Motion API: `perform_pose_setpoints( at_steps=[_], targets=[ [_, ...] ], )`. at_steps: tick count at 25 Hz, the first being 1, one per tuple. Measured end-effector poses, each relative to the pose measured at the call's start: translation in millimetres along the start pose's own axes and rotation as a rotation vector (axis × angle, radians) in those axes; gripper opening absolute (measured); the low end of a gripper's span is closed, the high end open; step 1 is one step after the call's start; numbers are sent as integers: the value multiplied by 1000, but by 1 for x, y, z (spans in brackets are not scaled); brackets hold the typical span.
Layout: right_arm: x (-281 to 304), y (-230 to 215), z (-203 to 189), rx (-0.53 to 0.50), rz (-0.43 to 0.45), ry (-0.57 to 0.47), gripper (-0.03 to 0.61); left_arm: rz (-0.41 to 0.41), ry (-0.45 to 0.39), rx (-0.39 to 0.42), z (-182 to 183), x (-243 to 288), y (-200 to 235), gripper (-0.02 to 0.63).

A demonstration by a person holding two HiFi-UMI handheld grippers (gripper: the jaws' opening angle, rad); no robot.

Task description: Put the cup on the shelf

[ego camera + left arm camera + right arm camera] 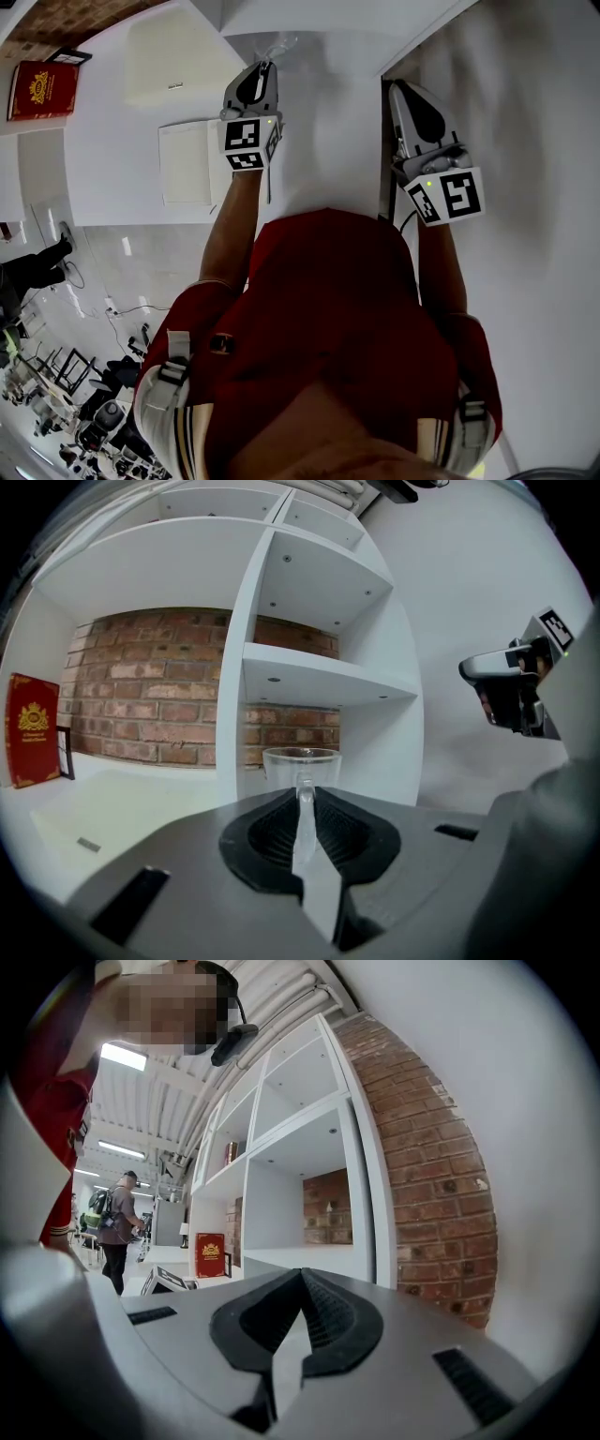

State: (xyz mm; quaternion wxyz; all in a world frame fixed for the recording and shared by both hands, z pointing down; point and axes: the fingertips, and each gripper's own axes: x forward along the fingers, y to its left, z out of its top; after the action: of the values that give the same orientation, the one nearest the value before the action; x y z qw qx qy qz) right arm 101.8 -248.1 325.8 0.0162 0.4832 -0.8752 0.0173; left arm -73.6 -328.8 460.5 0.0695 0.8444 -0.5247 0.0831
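The cup (302,761) is clear glass with a thin handle on its side. The left gripper (305,797) has its jaws closed on that handle. The cup sits just past the jaw tips, standing up with its open top up. It is not on the shelf (323,680) yet; the white boards are beyond the jaw tips and above them. Glass is hard and smooth, so it can slip, and it can break if it bumps a board. It looks small and empty, so I think it is light. The handle is a good place to hold, but the cup could tip on such a thin bit. The right gripper (300,1277) has its jaws closed on nothing.
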Motion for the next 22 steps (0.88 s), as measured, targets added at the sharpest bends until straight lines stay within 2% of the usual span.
perform_pose_setpoints(
  at_steps=[22],
  targets=[
    [7, -13, -13, 13, -11, 36, -3, 72, 54, 0, -28, 31, 16, 41]
  ],
)
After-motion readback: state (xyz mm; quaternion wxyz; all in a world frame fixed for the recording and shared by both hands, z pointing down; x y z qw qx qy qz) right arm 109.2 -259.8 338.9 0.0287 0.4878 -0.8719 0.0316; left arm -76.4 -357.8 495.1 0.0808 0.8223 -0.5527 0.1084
